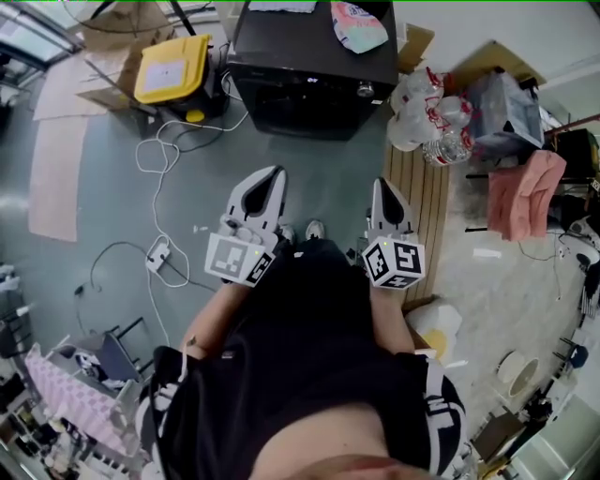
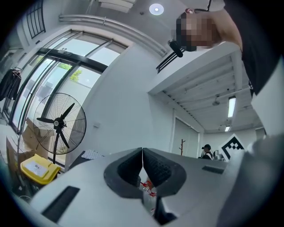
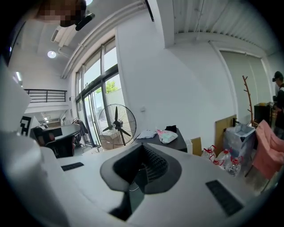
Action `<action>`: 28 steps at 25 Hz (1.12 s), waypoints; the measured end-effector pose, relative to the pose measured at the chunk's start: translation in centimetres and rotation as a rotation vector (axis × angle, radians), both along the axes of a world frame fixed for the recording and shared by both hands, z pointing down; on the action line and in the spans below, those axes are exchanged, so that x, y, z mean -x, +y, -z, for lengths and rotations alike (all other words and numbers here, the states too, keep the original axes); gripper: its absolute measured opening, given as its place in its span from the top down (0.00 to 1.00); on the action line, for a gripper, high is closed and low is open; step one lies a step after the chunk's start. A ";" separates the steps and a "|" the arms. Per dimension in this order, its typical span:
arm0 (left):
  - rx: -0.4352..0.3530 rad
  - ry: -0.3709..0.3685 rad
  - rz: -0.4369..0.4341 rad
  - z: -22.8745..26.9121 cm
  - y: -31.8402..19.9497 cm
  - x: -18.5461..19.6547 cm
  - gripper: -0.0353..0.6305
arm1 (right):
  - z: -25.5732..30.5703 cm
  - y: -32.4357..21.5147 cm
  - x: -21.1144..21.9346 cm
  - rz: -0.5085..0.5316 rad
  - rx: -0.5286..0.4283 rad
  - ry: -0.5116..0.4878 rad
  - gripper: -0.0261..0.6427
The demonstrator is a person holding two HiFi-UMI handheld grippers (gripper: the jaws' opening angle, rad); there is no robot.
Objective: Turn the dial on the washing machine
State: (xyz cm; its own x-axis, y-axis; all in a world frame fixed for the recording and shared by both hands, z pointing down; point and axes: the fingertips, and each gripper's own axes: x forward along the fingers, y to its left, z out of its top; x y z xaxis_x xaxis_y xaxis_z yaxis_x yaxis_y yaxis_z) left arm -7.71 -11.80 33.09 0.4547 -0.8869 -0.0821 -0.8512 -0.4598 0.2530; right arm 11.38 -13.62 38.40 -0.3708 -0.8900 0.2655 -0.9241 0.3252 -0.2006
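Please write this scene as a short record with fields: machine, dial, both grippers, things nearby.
machine: black box-shaped washing machine, ahead of both grippers
dial: small round silver knob at its front's right end, untouched
left gripper: jaws together, empty, short of the machine
right gripper: jaws together, empty, short of the machine
nearby: clear plastic water bottles at the machine's right

Bright daylight from tall windows plus a ceiling light; shadows are soft. Both gripper views bend strongly and darken at the rims, and the nearest parts look blurred.
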 end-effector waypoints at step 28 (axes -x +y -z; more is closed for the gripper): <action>-0.032 -0.019 -0.004 1.1 -2.3 -3.2 0.91 | 1.1 -1.6 -1.8 0.032 -0.027 0.001 0.92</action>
